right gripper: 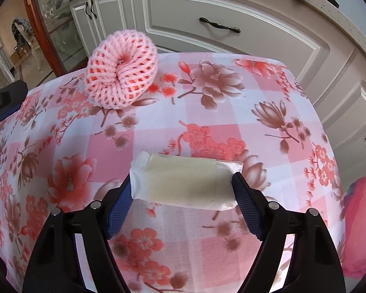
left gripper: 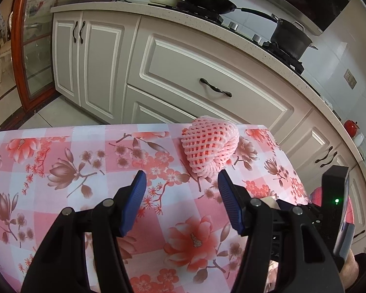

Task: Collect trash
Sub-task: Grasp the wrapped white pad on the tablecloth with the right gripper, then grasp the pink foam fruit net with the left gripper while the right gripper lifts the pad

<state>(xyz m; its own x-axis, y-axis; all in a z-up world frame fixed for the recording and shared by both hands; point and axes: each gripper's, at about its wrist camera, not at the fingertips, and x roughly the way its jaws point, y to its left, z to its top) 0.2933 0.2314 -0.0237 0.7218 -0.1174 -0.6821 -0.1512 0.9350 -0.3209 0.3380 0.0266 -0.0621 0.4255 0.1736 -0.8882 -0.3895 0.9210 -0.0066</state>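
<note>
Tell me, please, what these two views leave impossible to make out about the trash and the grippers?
- Right wrist view: whether the right gripper already pinches the white wrapped roll; the roll hides the left fingertip.
- Right wrist view: the pink bag-like thing is cut off by the frame edge.
- Left wrist view: the pink foam fruit net hides its own far side; the left gripper is open.

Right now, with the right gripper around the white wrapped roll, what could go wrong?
1. The right gripper spans the white paper-wrapped roll lengthwise, tips at its soft ends; it may buckle or slip out.
2. The pink foam fruit net lies at the far edge of the floral tablecloth; a nudge from the open left gripper could push it off.
</note>
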